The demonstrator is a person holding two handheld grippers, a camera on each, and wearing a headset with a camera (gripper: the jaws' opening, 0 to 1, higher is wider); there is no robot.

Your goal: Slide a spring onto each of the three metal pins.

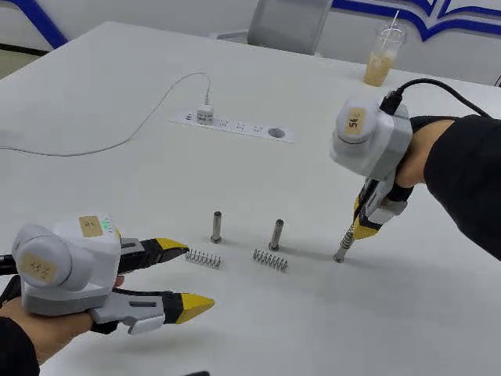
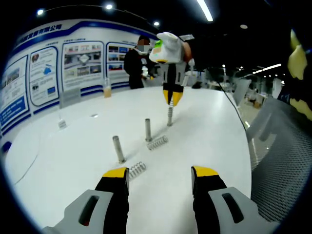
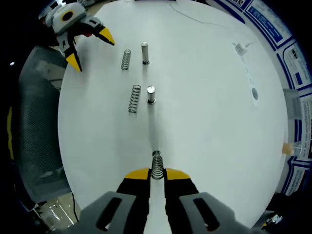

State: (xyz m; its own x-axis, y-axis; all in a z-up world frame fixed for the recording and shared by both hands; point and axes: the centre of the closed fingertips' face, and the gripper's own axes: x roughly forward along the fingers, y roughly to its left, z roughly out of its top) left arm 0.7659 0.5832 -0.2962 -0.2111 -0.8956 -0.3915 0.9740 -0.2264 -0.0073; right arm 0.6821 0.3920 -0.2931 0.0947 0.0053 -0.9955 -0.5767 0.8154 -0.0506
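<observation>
The right gripper [image 3: 157,173] pinches a small coiled steel spring [image 3: 157,165] between its yellow tips, the coil sitting over the rightmost short grey metal pin [image 1: 341,252]. Left of it stand two bare pins [image 1: 275,235], each with a loose spring [image 1: 270,260] lying just on its near side. The left gripper [image 1: 188,274] hovers at the near left, jaws spread and empty, just beside the leftmost spring. Farther off on the white table [image 1: 117,86] are a white power strip [image 1: 232,125] and an iced drink cup [image 1: 383,56].

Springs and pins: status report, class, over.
Right gripper shut on spring at third pin. Left gripper open, empty. Two bare pins, loose springs lying beside them. Nothing in the way.
</observation>
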